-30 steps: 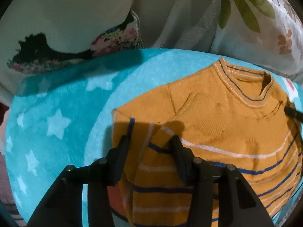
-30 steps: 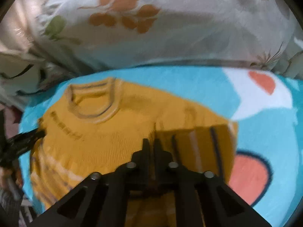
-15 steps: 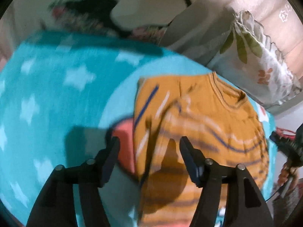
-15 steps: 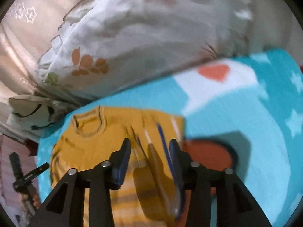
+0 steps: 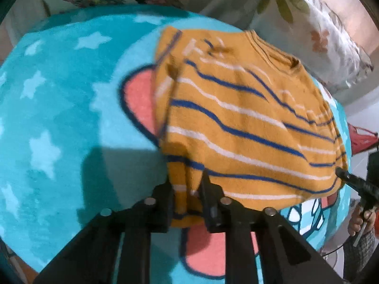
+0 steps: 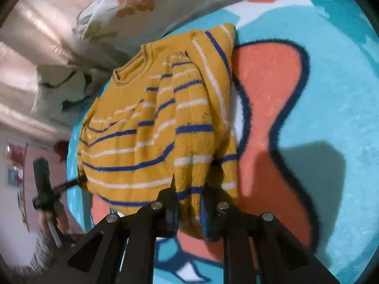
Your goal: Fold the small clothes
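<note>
Already both grippers had a hold on the mustard sweater (image 5: 239,127), a small knit with blue and white stripes that lay on the turquoise star-print blanket (image 5: 54,108). Seen from the left wrist, the left gripper (image 5: 187,196) sat at six o'clock with its jaws just closed to a narrow gap, a bunched fold of the hem corner pinched between them. From that corner the sweater spread toward one and two o'clock, its ribbed neck at about one o'clock, just short of the leaf-print pillow (image 5: 317,26). At the four o'clock edge the tip of the right gripper (image 5: 341,174) touched the opposite hem corner, a hand (image 5: 360,220) partly showing behind it. Seen from the right wrist, the right gripper (image 6: 189,203) likewise had its jaws just drawn nearly together, hem fabric clamped between them at six o'clock, the sweater (image 6: 146,127) running up toward eleven o'clock. A coral shape outlined in dark blue (image 6: 267,99) on the blanket (image 6: 331,82) lay beside the sweater at three o'clock. The left gripper (image 6: 80,181) reached the far hem corner at about eight o'clock.
</note>
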A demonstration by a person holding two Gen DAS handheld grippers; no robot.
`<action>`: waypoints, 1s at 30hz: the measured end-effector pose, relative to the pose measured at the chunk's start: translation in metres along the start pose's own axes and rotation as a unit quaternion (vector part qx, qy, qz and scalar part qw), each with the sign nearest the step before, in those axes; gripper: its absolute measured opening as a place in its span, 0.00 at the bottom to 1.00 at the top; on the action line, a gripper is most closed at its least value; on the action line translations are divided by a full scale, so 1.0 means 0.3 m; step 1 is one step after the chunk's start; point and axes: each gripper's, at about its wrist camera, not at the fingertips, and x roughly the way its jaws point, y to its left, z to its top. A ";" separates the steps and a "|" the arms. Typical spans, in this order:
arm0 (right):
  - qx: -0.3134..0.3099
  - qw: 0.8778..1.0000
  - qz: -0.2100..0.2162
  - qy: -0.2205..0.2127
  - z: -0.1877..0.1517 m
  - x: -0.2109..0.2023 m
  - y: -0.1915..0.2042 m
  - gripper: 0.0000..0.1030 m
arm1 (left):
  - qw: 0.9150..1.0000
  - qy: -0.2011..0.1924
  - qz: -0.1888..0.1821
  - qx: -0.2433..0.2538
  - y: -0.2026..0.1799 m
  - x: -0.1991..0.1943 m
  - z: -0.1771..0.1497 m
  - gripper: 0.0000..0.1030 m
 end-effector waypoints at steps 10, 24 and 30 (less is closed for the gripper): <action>-0.029 0.991 -0.131 -0.027 -0.010 -0.095 -0.047 0.36 | 0.998 -0.025 0.010 -0.058 0.053 -0.052 -0.044 0.34; -0.051 0.976 -0.054 -0.207 -0.078 -0.265 0.109 0.73 | 0.985 -0.102 0.094 -0.101 0.029 -0.220 -0.185 0.53; -0.096 0.987 -0.066 -0.114 -0.074 -0.120 0.217 0.73 | 0.983 -0.118 0.125 -0.070 -0.047 -0.274 -0.233 0.57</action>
